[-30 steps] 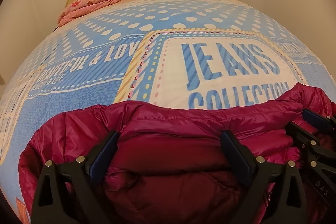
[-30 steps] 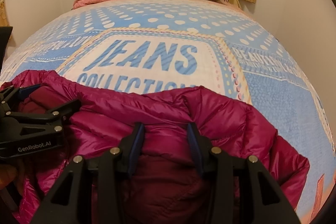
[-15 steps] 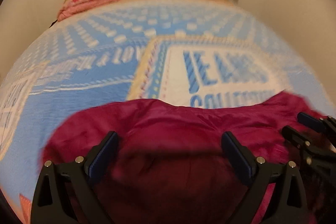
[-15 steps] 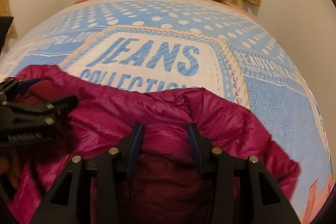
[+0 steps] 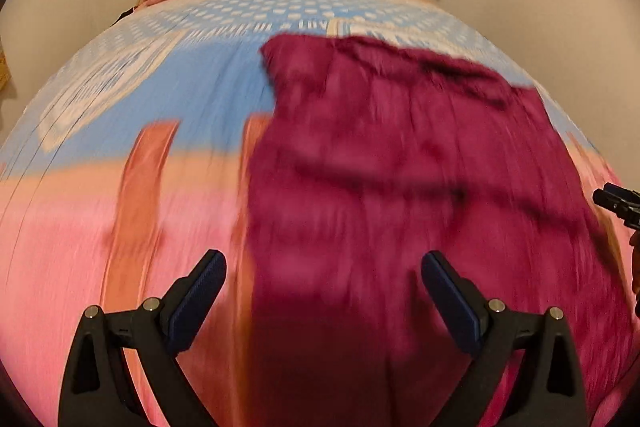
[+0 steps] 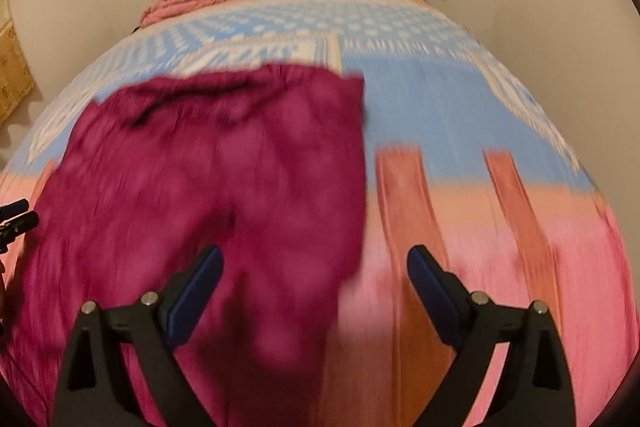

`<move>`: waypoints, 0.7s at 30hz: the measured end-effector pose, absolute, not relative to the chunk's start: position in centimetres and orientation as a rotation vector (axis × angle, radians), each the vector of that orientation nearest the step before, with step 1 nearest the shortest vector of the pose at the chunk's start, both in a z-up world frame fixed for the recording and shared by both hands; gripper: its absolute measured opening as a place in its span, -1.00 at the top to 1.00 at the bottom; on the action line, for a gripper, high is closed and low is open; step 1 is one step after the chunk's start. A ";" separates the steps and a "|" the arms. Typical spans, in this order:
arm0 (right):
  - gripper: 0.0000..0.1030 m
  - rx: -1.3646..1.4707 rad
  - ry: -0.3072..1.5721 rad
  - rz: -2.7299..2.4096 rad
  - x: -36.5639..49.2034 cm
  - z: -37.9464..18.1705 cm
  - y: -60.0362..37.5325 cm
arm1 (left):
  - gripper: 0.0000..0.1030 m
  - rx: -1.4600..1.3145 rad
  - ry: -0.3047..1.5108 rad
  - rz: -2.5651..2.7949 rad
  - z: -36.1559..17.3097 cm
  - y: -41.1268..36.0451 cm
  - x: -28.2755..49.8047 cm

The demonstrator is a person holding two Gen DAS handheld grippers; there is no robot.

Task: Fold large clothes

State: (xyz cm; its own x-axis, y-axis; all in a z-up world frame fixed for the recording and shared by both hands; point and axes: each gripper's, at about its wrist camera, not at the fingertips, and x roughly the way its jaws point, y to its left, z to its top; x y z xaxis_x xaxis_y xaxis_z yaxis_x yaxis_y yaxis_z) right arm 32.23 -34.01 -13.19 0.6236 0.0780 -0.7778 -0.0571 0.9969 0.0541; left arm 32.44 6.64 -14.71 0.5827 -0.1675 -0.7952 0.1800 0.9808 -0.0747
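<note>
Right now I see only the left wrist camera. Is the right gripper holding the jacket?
Observer: No. The right gripper has its jaws opening wide, and the pads press on nothing.
Operator: Where does the jacket end on that side?
Observer: The maroon jacket ends between the fingers; one finger is over bare bedspread.
Operator: What lies beside the jacket there?
Observer: I see two orange stripes printed on the bedspread.
</note>
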 end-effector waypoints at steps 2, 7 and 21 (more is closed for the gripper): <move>-0.85 0.042 0.908 0.078 28.9 -13.9 -34.2 | -0.91 0.035 0.925 -0.203 -14.9 7.2 29.2; -0.85 0.088 0.915 0.057 21.9 -15.6 -34.7 | -0.91 0.082 0.906 -0.176 -15.9 7.9 23.9; -0.60 0.163 0.867 0.100 12.9 -16.9 -33.5 | -0.91 -0.032 0.900 -0.212 -18.0 8.3 16.4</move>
